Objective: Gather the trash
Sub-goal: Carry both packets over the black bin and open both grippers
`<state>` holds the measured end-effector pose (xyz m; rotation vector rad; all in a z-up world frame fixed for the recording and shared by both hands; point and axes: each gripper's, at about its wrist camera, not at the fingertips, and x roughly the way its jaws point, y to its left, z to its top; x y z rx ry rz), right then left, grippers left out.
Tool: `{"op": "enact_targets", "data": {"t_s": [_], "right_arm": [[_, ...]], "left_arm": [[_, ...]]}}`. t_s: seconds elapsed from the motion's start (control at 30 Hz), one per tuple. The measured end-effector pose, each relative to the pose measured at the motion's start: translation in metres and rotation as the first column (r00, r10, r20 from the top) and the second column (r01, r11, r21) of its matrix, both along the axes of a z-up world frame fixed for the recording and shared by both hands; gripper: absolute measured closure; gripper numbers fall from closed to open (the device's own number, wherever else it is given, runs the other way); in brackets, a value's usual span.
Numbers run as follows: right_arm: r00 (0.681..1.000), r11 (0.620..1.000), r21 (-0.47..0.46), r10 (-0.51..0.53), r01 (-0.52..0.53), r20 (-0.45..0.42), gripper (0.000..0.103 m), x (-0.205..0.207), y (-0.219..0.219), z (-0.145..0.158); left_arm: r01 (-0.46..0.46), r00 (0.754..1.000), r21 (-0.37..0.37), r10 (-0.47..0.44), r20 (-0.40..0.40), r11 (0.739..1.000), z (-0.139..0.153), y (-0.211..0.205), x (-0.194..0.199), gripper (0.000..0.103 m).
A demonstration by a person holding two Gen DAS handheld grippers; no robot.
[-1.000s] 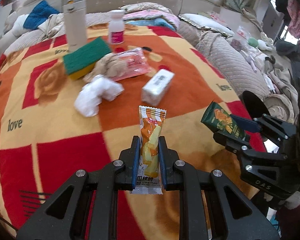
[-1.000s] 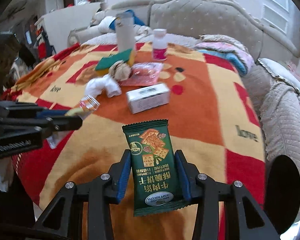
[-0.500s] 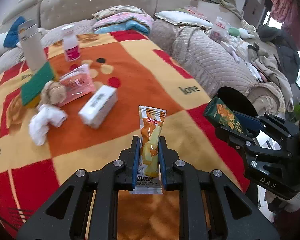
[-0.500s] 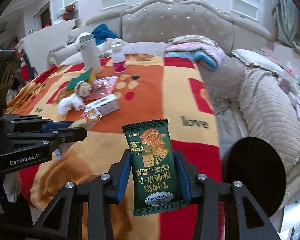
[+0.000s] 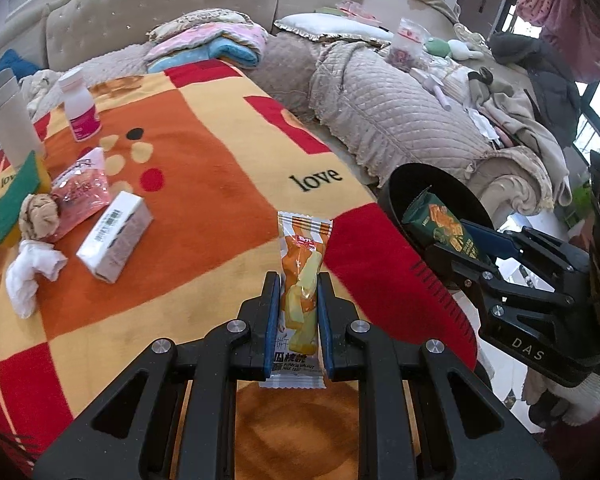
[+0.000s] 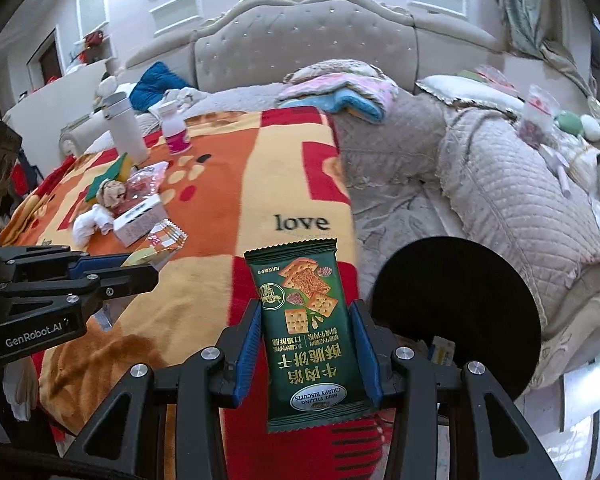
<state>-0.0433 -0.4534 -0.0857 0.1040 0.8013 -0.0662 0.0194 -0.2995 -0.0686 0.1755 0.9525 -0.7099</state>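
Observation:
My left gripper (image 5: 298, 312) is shut on an orange snack wrapper (image 5: 302, 264), held upright above the blanket's edge. My right gripper (image 6: 306, 336) is shut on a green biscuit packet (image 6: 304, 320); it also shows in the left wrist view (image 5: 440, 228) over the black trash bin (image 5: 452, 184). The bin (image 6: 460, 280) stands off the bed's right side. A white crumpled tissue (image 5: 28, 272), a brownish crumpled wad (image 5: 38, 216), a pink plastic packet (image 5: 82, 192) and a white box (image 5: 116, 236) lie on the blanket at the left.
An orange, red and yellow blanket (image 5: 220, 168) covers the bed. A green and yellow sponge (image 5: 16, 196), a white tumbler (image 5: 10, 120) and a white bottle with a pink label (image 5: 80, 108) stand at the far left. Quilted bedding (image 5: 400, 112) lies to the right.
Both grippers have swung right, away from the pile of items and toward the black bin. The green packet now sits over the bin's mouth. Both holds are unchanged.

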Motion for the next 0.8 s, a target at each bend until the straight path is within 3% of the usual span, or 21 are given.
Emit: {"op": "enact_targets", "data": {"t_s": [0.8], "right_arm": [[0.998,0.998,0.014,-0.065,0.066,-0.024,0.061,-0.006,-0.03,-0.009]], "left_arm": [[0.04,0.999,-0.004,-0.04,-0.017,0.999,-0.009,-0.025,-0.004,0.088]]}}
